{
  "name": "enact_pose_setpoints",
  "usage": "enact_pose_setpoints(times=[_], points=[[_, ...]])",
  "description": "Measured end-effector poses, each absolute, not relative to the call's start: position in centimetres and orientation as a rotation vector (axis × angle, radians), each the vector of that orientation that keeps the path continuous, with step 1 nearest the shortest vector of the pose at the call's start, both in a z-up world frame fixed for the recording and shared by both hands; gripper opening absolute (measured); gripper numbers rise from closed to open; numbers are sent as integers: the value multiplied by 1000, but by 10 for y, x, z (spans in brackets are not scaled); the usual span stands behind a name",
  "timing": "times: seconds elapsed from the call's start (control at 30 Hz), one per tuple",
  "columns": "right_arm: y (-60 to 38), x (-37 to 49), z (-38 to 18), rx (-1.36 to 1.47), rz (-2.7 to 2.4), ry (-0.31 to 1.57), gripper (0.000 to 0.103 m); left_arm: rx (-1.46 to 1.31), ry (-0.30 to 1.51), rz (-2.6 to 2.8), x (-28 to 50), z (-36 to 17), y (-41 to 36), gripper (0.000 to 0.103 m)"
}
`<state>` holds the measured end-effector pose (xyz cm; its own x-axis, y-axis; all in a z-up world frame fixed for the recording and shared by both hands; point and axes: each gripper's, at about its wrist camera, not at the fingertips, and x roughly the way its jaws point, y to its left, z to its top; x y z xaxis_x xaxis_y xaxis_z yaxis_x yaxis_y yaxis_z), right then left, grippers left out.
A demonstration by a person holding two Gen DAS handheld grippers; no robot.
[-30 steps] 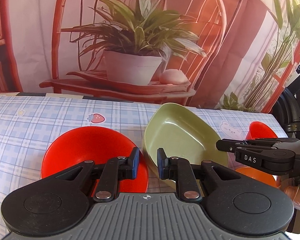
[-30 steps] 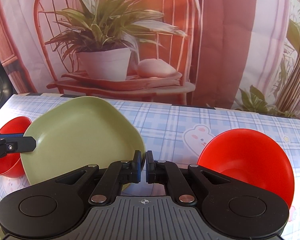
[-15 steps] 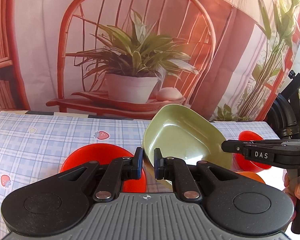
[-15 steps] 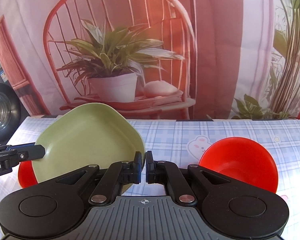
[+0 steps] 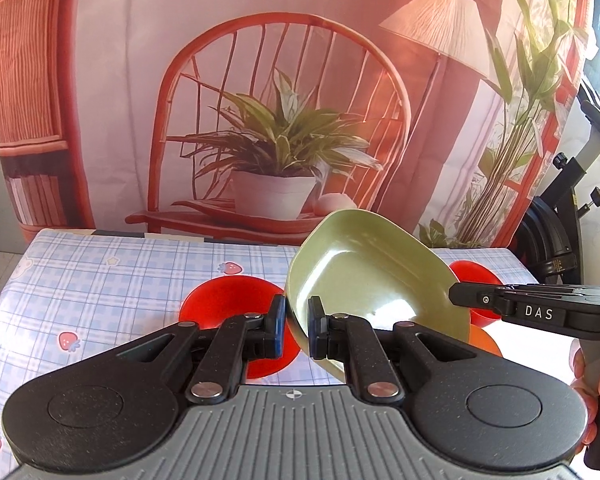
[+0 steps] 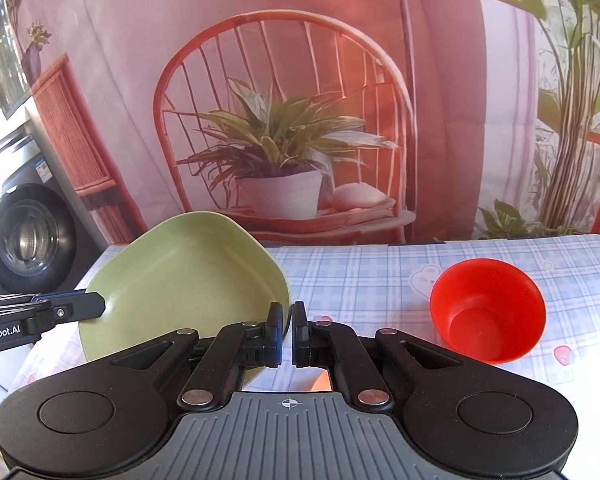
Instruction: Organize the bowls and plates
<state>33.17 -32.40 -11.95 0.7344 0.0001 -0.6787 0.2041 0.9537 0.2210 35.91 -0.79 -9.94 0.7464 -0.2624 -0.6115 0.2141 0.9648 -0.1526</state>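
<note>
Left wrist view: red bowl [image 5: 232, 300] on the checked desk [image 5: 100, 280], then left gripper [image 5: 297, 326] fingers clamped on the near rim of the tilted green plate [image 5: 372, 276], lifted clear of the desk. Right wrist view: same green plate [image 6: 188, 276] pinched at its right rim by right gripper [image 6: 287, 330], second red bowl [image 6: 488, 316] upright on the desk further right.

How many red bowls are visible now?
2: one red bowl behind the left gripper, another red bowl on the table's right side. Others may be hidden behind the green plate.
</note>
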Motion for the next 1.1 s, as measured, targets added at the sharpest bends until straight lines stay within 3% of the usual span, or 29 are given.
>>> enact_pose_setpoints(times=[1.1], points=[[-221, 235, -162, 280, -18, 854, 5, -102, 817, -204, 240, -154, 62, 12]])
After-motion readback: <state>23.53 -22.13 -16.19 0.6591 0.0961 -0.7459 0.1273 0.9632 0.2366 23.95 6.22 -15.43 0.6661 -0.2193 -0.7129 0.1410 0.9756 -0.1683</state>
